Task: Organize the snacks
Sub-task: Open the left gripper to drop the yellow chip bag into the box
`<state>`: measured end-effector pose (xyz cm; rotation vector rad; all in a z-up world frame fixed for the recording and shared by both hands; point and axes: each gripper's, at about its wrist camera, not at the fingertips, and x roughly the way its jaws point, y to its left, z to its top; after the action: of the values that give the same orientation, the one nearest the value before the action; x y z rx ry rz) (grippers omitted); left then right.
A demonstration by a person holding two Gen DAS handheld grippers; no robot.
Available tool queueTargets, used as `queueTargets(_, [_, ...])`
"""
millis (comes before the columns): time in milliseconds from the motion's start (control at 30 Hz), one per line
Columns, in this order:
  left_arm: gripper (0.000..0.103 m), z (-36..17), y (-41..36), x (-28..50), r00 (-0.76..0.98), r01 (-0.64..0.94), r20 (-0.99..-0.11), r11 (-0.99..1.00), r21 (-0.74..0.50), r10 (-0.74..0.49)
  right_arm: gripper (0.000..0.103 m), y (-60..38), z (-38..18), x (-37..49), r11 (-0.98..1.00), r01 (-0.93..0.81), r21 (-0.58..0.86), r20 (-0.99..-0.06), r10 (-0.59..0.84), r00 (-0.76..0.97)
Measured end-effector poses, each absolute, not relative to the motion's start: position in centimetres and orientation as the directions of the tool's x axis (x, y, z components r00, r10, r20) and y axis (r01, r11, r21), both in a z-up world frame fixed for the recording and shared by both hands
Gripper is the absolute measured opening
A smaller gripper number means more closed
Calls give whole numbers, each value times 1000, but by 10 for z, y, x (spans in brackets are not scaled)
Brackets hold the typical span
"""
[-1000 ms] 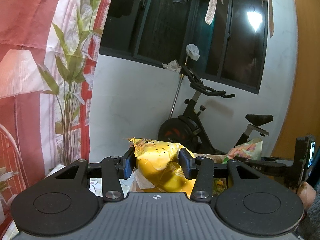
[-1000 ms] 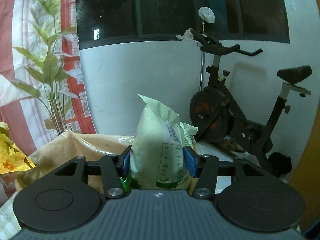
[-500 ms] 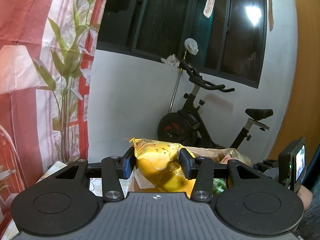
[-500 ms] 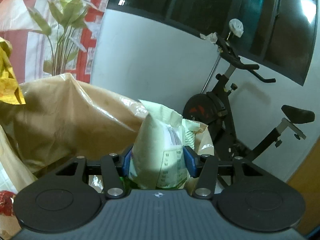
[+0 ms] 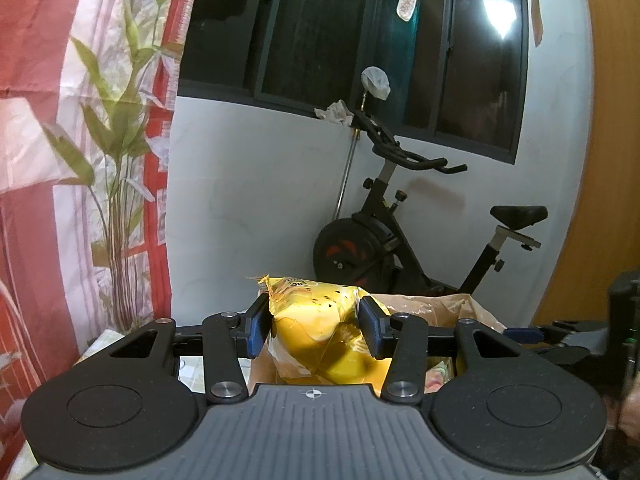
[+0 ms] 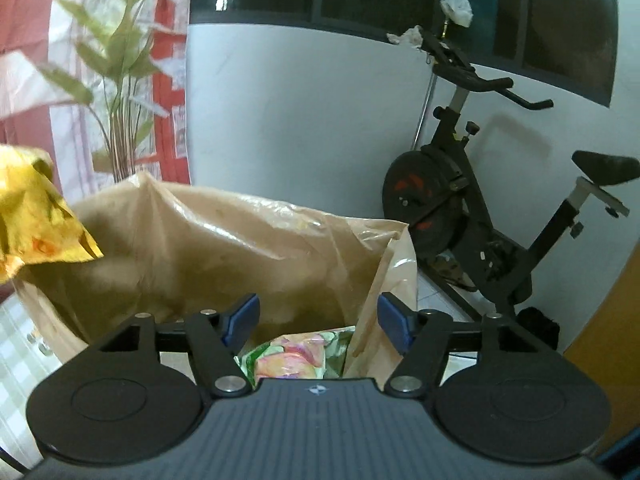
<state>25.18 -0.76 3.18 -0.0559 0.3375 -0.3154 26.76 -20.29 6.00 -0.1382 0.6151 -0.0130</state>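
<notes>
The left claw is pinching a yellow snack bag between its 2 blue pads, which press into the crinkled foil on both sides. The bag is held upright above the mouth of a brown plastic bag, whose rim shows just behind and to the right.

The right claw is opening, its blue pads spread with nothing between them. Just below it, inside the brown plastic bag, lies a green and pink snack packet. At the left edge of the right wrist view hangs the yellow snack bag, over the brown bag's left rim.

Behind stands a black exercise bike against a white wall, beneath dark windows. A red and white curtain printed with green leaves hangs on the left.
</notes>
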Motion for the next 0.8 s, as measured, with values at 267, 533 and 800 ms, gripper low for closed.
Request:
queueTargets(267, [51,29,-45,292,910,308,-303,951,34,-284,67,-205,63,250,997,-19,-76,-558,-26,829])
queueTargets(533, [77,-6,-55,326,865,311,-429,949,53,-260,67,-212,63,236,1000,-8,-16,-547,-2,837])
queueTargets(800, [77,0,-17,304,868,288,-418,958,-17,-268,67,-211,62,218,1000,-14,18,-538,22,842])
